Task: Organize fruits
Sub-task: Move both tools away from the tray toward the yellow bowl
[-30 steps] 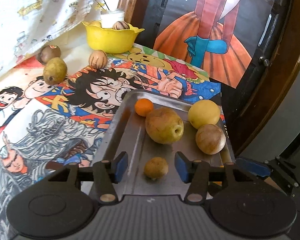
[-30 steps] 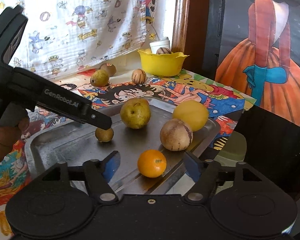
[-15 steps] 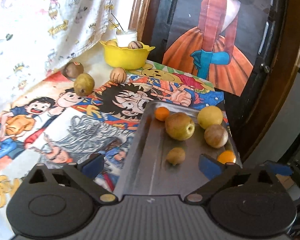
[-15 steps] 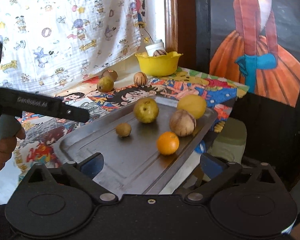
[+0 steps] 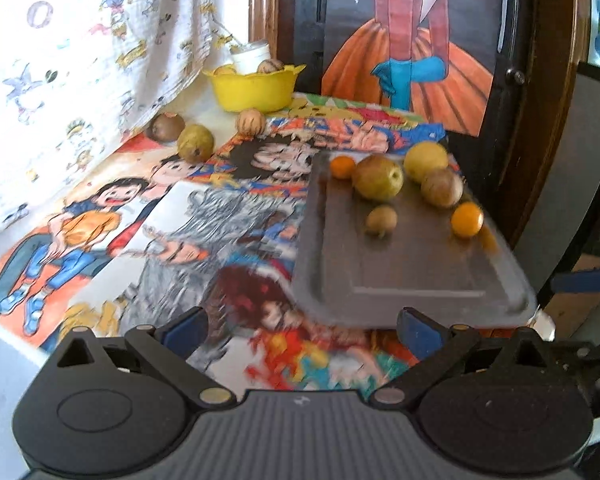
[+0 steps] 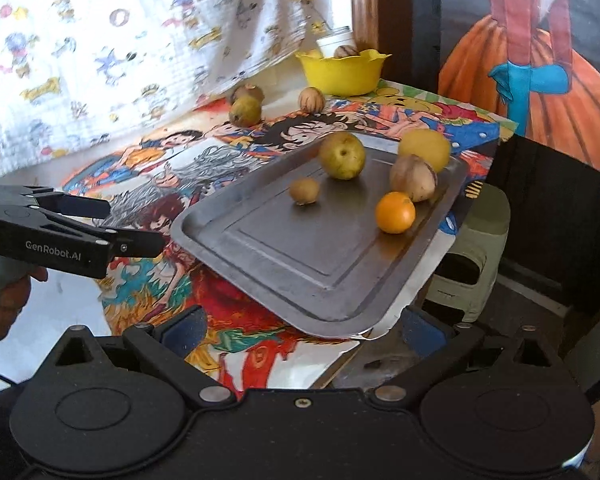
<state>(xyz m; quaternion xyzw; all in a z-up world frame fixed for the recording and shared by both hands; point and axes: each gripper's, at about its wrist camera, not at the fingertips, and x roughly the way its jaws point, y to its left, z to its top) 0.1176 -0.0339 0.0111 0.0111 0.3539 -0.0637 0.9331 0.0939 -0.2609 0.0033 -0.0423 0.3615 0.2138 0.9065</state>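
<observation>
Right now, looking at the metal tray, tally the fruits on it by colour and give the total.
Orange: 2, the small orange fruit and the larger orange fruit
Yellow: 1, the yellow fruit
Yellow-green: 1, the apple-like fruit
Brown or tan: 2, the small brown fruit and the large tan fruit
Total: 6 on the metal tray

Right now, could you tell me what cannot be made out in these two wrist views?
- Yellow bowl, both views: its wall hides the contents; only one striped fruit and a white jar show above the rim.
- Small orange, left view: missing from the right view, probably behind the green apple.
- Brown fruit, right view: half hidden behind a greenish fruit.
- Tablecloth, left view: blurred near the camera.
- Tray: gripper bodies hide its near edge.
</observation>
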